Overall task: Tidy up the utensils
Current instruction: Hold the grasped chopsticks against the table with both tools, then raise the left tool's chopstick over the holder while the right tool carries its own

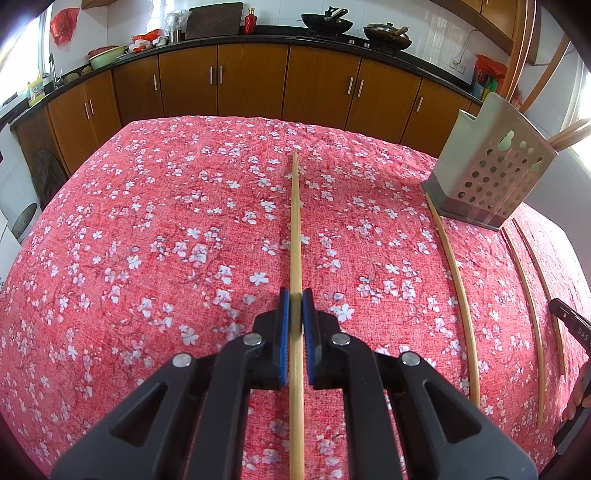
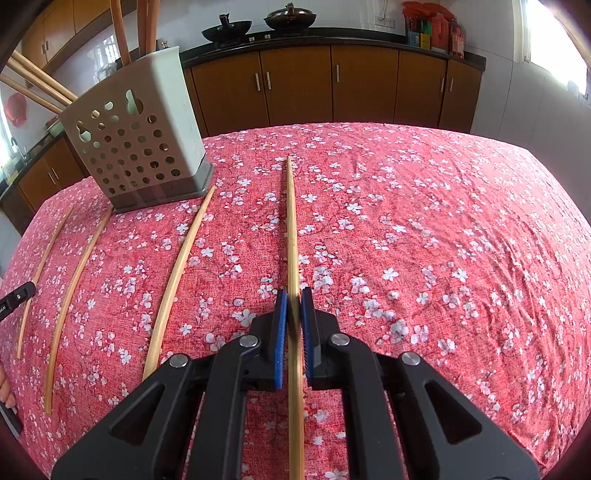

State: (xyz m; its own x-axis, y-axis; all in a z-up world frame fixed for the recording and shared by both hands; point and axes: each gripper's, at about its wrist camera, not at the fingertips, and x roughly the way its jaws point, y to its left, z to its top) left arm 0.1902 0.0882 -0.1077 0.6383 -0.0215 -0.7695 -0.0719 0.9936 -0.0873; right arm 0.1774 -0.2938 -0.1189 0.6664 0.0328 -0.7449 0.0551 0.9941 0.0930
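Observation:
My left gripper (image 1: 296, 300) is shut on a bamboo chopstick (image 1: 295, 229) that points away over the red floral tablecloth. My right gripper (image 2: 294, 297) is shut on another bamboo chopstick (image 2: 291, 229). A grey perforated utensil holder (image 1: 487, 166) stands at the far right in the left wrist view and at the far left in the right wrist view (image 2: 136, 136), with several chopsticks sticking out of it. Three loose chopsticks (image 2: 177, 273) lie on the cloth in front of the holder, also seen in the left wrist view (image 1: 458, 288).
The table with the red cloth (image 1: 166, 240) fills both views. Brown kitchen cabinets (image 1: 251, 81) and a counter with woks (image 1: 327, 24) stand behind. The other gripper's tip (image 1: 567, 317) shows at the right edge in the left wrist view.

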